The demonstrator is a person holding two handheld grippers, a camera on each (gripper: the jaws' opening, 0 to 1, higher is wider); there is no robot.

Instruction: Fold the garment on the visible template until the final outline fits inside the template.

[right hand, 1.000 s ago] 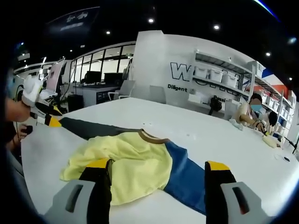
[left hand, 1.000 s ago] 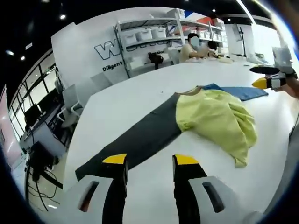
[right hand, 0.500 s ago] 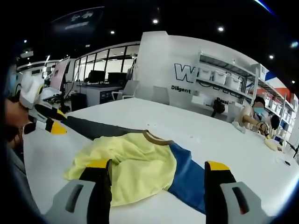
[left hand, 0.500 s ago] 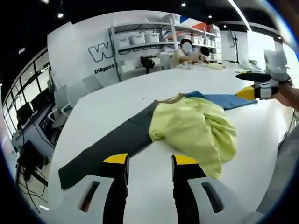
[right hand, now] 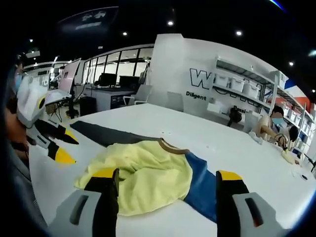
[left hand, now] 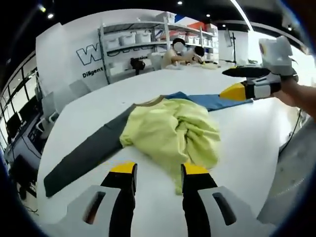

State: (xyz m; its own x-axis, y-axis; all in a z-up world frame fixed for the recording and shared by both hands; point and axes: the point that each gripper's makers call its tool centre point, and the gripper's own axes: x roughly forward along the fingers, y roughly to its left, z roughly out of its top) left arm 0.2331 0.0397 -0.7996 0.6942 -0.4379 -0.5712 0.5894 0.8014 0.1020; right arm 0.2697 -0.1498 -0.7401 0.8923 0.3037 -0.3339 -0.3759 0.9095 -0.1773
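A garment lies crumpled on the white table (left hand: pixel 247 143). Its yellow body (left hand: pixel 173 131) is bunched in the middle, a dark grey sleeve (left hand: pixel 84 155) runs left and a blue sleeve (left hand: pixel 217 101) runs right. My left gripper (left hand: pixel 159 170) is open just short of the yellow cloth's near edge, holding nothing. In the right gripper view the yellow body (right hand: pixel 143 173) lies between the dark sleeve (right hand: pixel 103 134) and the blue sleeve (right hand: pixel 200 180). My right gripper (right hand: pixel 167 175) is open above the near hem. The right gripper (left hand: pixel 234 82) hovers over the blue sleeve's end; the left gripper (right hand: pixel 67 148) hovers near the dark sleeve.
Shelves with white bins (left hand: pixel 133 39) stand against the back wall, and people (left hand: pixel 177 49) sit at the table's far side. Desks with monitors and chairs (right hand: pixel 113 86) fill the room beyond. The table edge (left hand: pixel 276 163) runs close on the near right.
Both views have shifted with the hands. My left gripper has come nearer to the yellow body, and each gripper looms larger in the other's view. The garment lies as before.
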